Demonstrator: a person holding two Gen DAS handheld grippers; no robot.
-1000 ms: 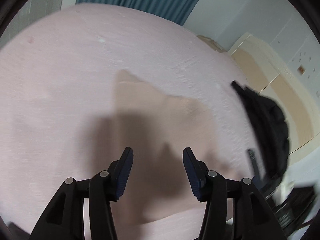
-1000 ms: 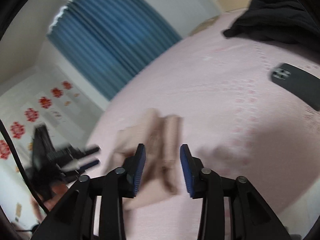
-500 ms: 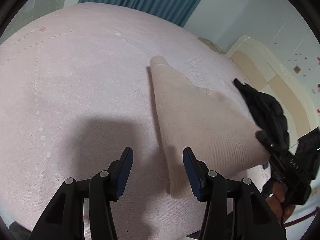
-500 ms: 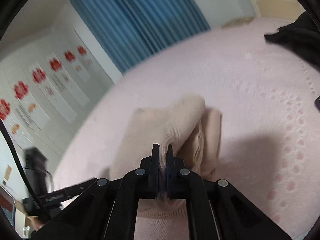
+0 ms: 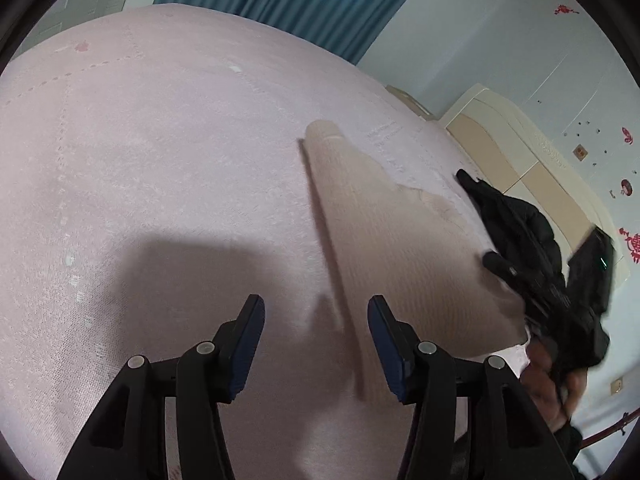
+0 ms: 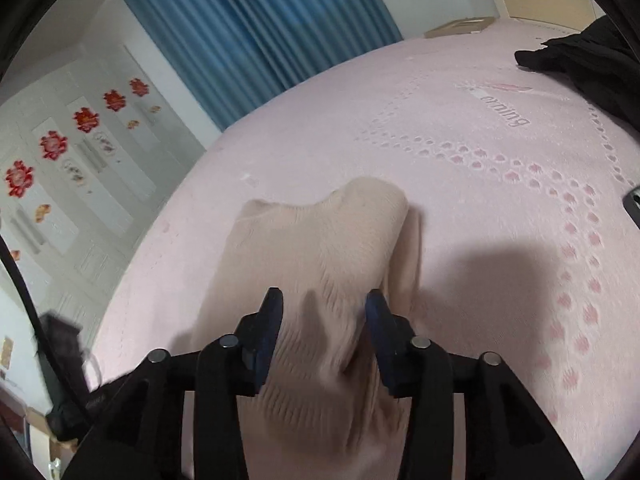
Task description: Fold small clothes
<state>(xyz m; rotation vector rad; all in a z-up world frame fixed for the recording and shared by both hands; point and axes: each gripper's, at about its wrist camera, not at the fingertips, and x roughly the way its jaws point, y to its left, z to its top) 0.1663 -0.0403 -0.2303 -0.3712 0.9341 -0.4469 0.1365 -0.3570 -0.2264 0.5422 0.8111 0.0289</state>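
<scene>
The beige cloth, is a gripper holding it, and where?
Neither. The right gripper is opening over the cloth, not pinching it; the left gripper hangs open beside it.

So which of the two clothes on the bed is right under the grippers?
The beige knit garment, lying under the open right gripper. The black garment sits far off at the bed's edge.

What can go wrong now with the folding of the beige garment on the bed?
The right gripper is opening over the beige garment, so the raised fold may slump and lose its shape. The left gripper is open beside the garment's long edge and may miss the fabric when it closes.
</scene>
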